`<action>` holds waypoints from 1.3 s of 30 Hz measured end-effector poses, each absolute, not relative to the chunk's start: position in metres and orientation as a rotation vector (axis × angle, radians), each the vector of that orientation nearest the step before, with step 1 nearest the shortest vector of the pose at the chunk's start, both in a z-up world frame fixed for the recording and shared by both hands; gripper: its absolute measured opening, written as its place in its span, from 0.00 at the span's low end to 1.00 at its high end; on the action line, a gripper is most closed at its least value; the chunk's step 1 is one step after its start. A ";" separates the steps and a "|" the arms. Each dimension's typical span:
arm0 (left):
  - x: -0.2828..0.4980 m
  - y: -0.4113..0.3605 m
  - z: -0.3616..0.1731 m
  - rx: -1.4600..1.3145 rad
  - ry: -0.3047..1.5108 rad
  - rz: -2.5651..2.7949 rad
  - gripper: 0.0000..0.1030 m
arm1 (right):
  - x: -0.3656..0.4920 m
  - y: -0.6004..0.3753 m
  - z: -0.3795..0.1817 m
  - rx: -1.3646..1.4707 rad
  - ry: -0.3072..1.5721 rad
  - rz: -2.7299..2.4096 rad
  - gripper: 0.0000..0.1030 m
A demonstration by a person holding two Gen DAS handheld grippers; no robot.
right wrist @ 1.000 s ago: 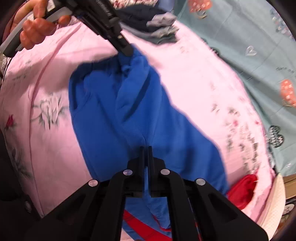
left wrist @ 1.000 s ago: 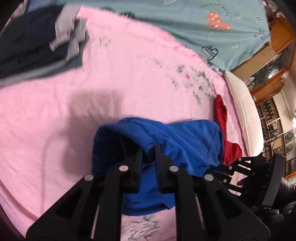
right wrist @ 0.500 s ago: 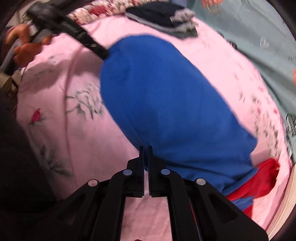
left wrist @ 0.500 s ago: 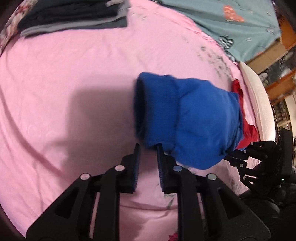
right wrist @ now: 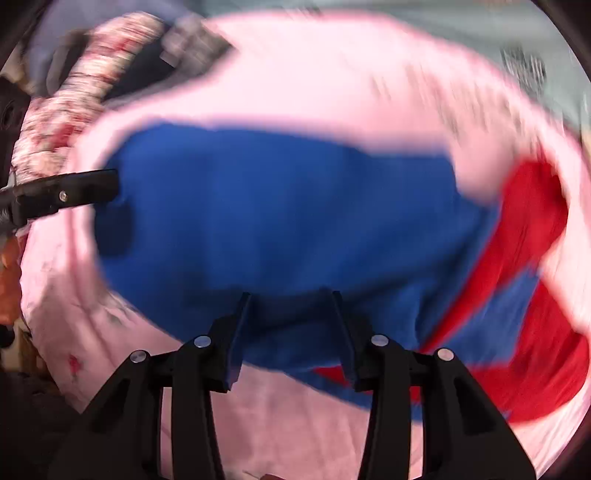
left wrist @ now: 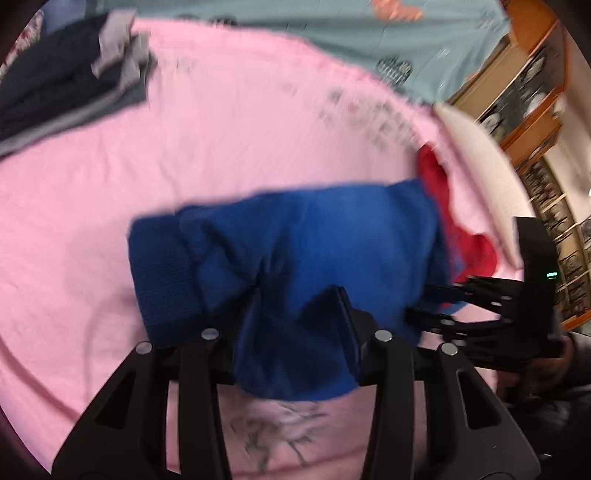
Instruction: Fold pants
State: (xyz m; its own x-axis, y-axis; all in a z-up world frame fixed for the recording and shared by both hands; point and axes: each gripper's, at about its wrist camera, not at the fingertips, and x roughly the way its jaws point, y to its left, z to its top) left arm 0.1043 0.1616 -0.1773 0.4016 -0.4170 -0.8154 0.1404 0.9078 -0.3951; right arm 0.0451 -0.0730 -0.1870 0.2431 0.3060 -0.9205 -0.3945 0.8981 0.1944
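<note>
Both of my grippers have their jaws spread wide, with blue cloth lying between the fingers and neither one clamped on it. Nearest me, my left gripper sits at 6 o'clock in its own view, its black fingers straddling the near edge of the folded blue pants, whose ribbed waistband bulges at 9 o'clock. My right gripper likewise straddles the near hem of the pants in its view, which is badly blurred. Red fabric shows at 3 o'clock there, beside and partly under the blue; whether it belongs to the pants I cannot tell. From the left camera my right gripper appears at 4 o'clock, touching the right end of the bundle. The pants rest on a pink bedsheet with a grey floral print. Farther off, at 10 o'clock, lies a stack of dark folded clothes. Beyond, at 1 o'clock, a teal blanket crosses the bed's far edge.
</note>
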 end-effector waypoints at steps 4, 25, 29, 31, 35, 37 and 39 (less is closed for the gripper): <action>0.119 0.170 -0.176 -0.350 1.132 -0.318 0.33 | 0.045 -0.108 -0.149 0.070 1.192 0.448 0.45; 0.088 -0.056 -0.152 -0.163 1.121 -0.310 0.70 | 0.314 -0.308 -0.195 0.423 1.248 -0.095 0.17; 0.108 -0.090 -0.179 -0.081 1.168 -0.310 0.45 | 0.281 -0.341 -0.157 0.478 1.182 0.109 0.02; 0.109 -0.107 -0.185 0.006 1.186 -0.316 0.23 | 0.256 -0.365 -0.127 0.546 1.126 0.205 0.02; 0.092 -0.114 -0.161 0.087 1.117 -0.313 0.14 | 0.189 -0.434 -0.071 0.681 0.988 0.340 0.02; 0.082 -0.112 -0.146 0.111 1.081 -0.309 0.14 | 0.159 -0.460 -0.067 0.737 0.956 0.379 0.02; 0.074 -0.113 -0.138 0.139 1.081 -0.308 0.14 | 0.116 -0.485 -0.085 0.766 0.960 0.384 0.02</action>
